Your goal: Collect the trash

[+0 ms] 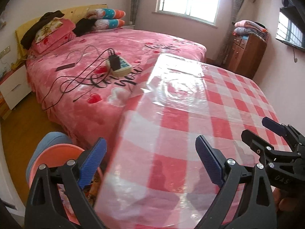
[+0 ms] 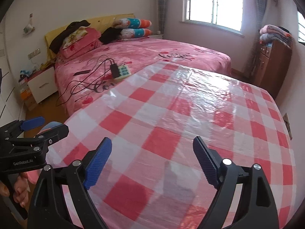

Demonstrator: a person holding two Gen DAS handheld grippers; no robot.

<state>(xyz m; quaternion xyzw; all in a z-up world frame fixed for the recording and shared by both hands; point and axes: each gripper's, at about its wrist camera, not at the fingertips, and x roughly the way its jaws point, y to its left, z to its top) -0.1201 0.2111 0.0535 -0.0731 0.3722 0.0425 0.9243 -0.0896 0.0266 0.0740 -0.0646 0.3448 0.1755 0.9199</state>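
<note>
A table (image 1: 238, 103) covered with a red-and-white checked cloth under clear plastic fills both views. My left gripper (image 1: 150, 141) hangs open over the table's left edge, with nothing between its blue pads. Below its left finger sits an orange-rimmed round container (image 1: 57, 152) with colourful printed wrappers (image 1: 91, 189) inside. My right gripper (image 2: 152, 141) is open over the checked cloth (image 2: 171, 114), its jaws empty. Each gripper shows in the other's view: the right gripper (image 1: 256, 127) at the right edge, the left gripper (image 2: 52, 124) at the left edge, held by a hand (image 2: 21, 189).
Beyond the table is a bed with a pink blanket (image 1: 106, 43), carrying a power strip (image 1: 120, 64), tangled black cables (image 1: 76, 80) and a dark phone (image 1: 65, 67). A white nightstand (image 2: 43, 85) stands at the left, a wooden cabinet (image 2: 272, 70) with folded blankets at the right.
</note>
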